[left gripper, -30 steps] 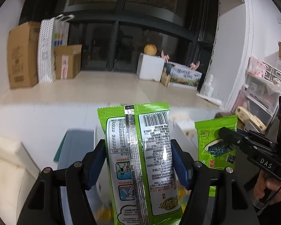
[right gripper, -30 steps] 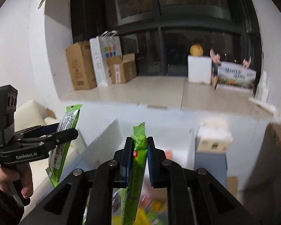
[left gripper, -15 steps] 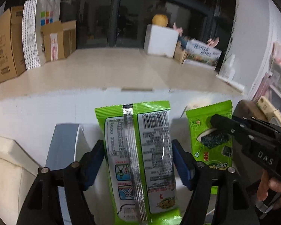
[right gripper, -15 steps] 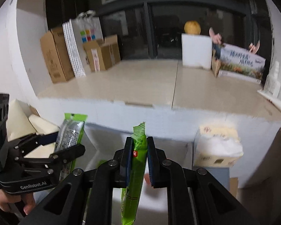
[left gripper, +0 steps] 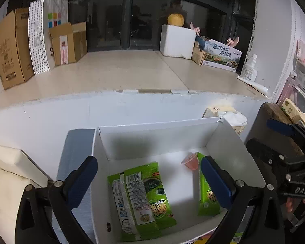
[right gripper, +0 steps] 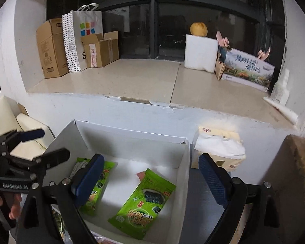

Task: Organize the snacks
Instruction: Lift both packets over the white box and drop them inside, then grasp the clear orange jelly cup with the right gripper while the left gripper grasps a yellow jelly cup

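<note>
A white cardboard box (left gripper: pixel 152 136) stands open below both grippers; it also shows in the right wrist view (right gripper: pixel 132 140). Inside lie green seaweed snack packets: two overlapping at the left (left gripper: pixel 140 197) and one at the right (left gripper: pixel 207 193), seen face up in the right wrist view (right gripper: pixel 144 201). A small pink jelly cup (left gripper: pixel 191 160) sits near the back right. My left gripper (left gripper: pixel 150 181) is open and empty above the box. My right gripper (right gripper: pixel 150 179) is open and empty above the box's right side.
A tissue pack (right gripper: pixel 219 142) lies right of the box against a low white wall (left gripper: pixel 50 118). A cream cushion (left gripper: pixel 8 174) is at the left. A wooden board (right gripper: pixel 299 174) stands at the right. Cardboard boxes (right gripper: pixel 52 48) sit on the ledge behind.
Both grippers have tilted down over the box, opened and let go of their green packets, which now lie inside the box.
</note>
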Demonstrator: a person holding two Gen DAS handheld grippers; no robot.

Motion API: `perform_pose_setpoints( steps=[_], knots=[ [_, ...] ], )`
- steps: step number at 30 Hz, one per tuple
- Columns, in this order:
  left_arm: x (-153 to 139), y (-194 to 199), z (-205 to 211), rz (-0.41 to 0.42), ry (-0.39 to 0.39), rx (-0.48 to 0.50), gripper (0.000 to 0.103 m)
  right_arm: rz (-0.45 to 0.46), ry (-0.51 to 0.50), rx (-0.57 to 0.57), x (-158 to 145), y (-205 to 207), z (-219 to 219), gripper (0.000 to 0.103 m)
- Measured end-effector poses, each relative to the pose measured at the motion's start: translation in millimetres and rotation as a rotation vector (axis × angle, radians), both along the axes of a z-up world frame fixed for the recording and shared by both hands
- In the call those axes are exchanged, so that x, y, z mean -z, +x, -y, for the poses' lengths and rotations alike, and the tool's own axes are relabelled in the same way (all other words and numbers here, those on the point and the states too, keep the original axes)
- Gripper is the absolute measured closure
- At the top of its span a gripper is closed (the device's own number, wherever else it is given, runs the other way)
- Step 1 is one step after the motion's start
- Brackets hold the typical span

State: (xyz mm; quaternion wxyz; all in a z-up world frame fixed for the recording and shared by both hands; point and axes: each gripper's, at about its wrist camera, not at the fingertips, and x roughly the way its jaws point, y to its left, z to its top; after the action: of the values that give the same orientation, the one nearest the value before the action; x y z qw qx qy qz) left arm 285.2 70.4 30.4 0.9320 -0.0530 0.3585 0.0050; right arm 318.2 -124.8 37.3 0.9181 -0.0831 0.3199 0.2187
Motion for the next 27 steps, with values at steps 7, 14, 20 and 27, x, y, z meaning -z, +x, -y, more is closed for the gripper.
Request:
perform_pose_setpoints(
  steps=[7,14,20,27],
  knots=[
    [-27,-43,5,0.059,0.019,0.020,0.000,0.033,0.029,-0.011,-19,-35,9,0.000],
    [-42,-110,1,0.120,0.012,0.033,0.000,0.053,0.064,-0.044,-30,-85,25,0.000],
    [-26,-160,-6,0.108,-0.027,0.016,0.000,0.001,0.087,-0.075,-8,-132,35,0.000],
    [0,-205,-4,0.076,-0.046,0.006,0.000,-0.113,0.147,-0.061,43,-160,44,0.000]
  ],
)
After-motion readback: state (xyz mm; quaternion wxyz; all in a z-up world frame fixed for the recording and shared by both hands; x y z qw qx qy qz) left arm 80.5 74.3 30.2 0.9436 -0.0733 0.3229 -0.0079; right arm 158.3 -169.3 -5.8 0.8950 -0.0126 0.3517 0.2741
